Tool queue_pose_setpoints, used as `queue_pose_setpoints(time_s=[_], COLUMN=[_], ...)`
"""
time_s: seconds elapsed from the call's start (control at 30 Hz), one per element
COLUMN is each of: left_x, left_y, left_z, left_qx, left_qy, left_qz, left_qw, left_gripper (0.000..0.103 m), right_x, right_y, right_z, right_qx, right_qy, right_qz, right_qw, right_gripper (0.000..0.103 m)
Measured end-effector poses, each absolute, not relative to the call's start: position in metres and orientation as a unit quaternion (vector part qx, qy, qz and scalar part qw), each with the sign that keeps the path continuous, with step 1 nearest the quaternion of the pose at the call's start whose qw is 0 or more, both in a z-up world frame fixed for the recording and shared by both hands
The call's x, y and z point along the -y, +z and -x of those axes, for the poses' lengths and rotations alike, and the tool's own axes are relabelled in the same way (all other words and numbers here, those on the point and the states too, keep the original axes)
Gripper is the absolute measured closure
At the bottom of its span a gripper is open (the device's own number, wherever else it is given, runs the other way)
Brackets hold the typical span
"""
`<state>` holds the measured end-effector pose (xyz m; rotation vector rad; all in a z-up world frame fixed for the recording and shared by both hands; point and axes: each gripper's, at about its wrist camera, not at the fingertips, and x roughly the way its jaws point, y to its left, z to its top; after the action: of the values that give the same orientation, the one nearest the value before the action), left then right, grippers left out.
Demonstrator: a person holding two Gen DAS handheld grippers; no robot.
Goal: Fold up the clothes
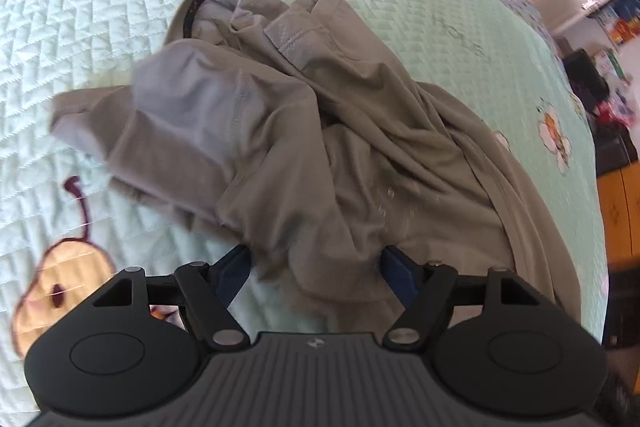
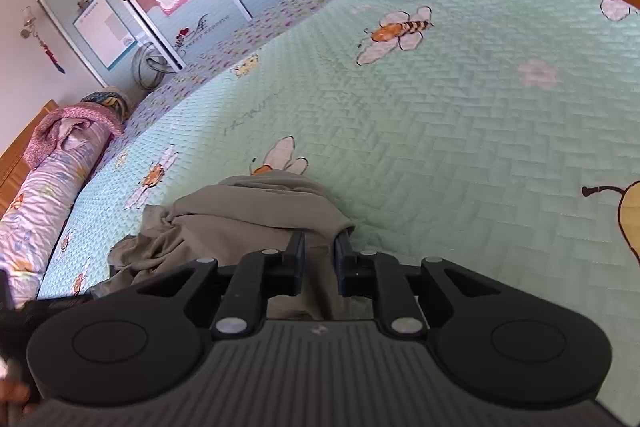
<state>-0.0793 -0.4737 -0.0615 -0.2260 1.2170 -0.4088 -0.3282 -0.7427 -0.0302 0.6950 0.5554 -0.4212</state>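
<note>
A crumpled olive-grey jersey T-shirt [image 1: 304, 131] lies bunched in a heap on the mint-green quilted bedspread printed with bees [image 1: 120, 7], its dark-lined neckband at the far side of the heap and one sleeve trailing out flat beside it. Nothing is folded yet; the garment has no clear outline, so the step in hand looks like the very first one: picking up and spreading the shirt before any fold is made.

The left claw [image 1: 314, 267] stands wide apart and points steeply down at the near edge of the shirt, with a thick roll of cloth between its blue pads; the pads do not appear to press on it. The right claw [image 2: 320, 259] is only narrowly apart at the opposite edge of the shirt. Cloth runs through its gap, but a sliver of space shows beside each pad, so it seems to grip nothing firmly.

Judging from this, the next move calls for each claw to close on a single edge of the shirt, ideally a hem or shoulder rather than a bundle of layers, then lift and draw apart so the shirt opens flat on the bedspread. Grabbing several layers at once would likely keep the shirt knotted.
</note>
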Motion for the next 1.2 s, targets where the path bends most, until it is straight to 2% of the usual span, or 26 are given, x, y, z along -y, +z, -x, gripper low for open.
queue_pose_setpoints(time_s=[0.03,0.1,0.13,0.17,0.27,0.4,0.47,0.53,0.63,0.8,0.97,1.13,1.17,1.2], left_x=[0.478,0.486,0.488,0.487,0.475,0.444,0.425,0.406,0.384,0.357,0.356,0.357,0.357,0.358], left_y=[-0.063,-0.062,-0.060,-0.058,-0.039,0.005,0.025,0.040,0.047,0.027,0.008,0.004,0.003,0.002], left_z=[0.077,0.079,0.081,0.084,0.098,0.122,0.131,0.137,0.146,0.157,0.165,0.169,0.170,0.170], left_qx=[-0.563,-0.551,-0.545,-0.539,-0.502,-0.425,-0.397,-0.379,-0.373,-0.403,-0.421,-0.429,-0.430,-0.432], left_qy=[-0.187,-0.177,-0.179,-0.190,-0.202,-0.206,-0.201,-0.184,-0.169,-0.164,-0.160,-0.164,-0.163,-0.163], left_qz=[0.102,0.078,0.067,0.062,0.050,0.033,0.033,0.026,0.009,-0.008,-0.023,-0.035,-0.037,-0.040], left_qw=[0.799,0.811,0.816,0.818,0.840,0.881,0.895,0.906,0.912,0.900,0.893,0.888,0.887,0.886], left_gripper=[0.033,0.053,0.078,0.086,0.090,0.090,0.090,0.090,0.091,0.090,0.090,0.090,0.090,0.090], right_x=[0.741,0.737,0.734,0.732,0.725,0.721,0.718,0.709,0.688,0.634,0.576,0.546,0.546,0.546], right_y=[-0.028,-0.026,-0.024,-0.024,-0.024,-0.030,-0.032,-0.032,-0.029,-0.021,-0.025,-0.055,-0.058,-0.062], right_z=[0.330,0.333,0.335,0.336,0.342,0.348,0.350,0.350,0.345,0.322,0.283,0.246,0.243,0.240], right_qx=[-0.266,-0.265,-0.267,-0.268,-0.272,-0.282,-0.288,-0.295,-0.297,-0.294,-0.292,-0.332,-0.337,-0.342], right_qy=[-0.202,-0.202,-0.201,-0.202,-0.208,-0.224,-0.226,-0.225,-0.196,-0.107,-0.035,-0.038,-0.046,-0.053], right_qz=[-0.332,-0.329,-0.324,-0.318,-0.301,-0.290,-0.277,-0.246,-0.194,-0.090,0.034,0.136,0.140,0.145], right_qw=[0.882,0.883,0.885,0.887,0.890,0.887,0.889,0.895,0.914,0.946,0.955,0.933,0.930,0.927], right_gripper=[0.077,0.075,0.075,0.075,0.075,0.072,0.067,0.056,0.046,0.038,0.038,0.040,0.043,0.064])
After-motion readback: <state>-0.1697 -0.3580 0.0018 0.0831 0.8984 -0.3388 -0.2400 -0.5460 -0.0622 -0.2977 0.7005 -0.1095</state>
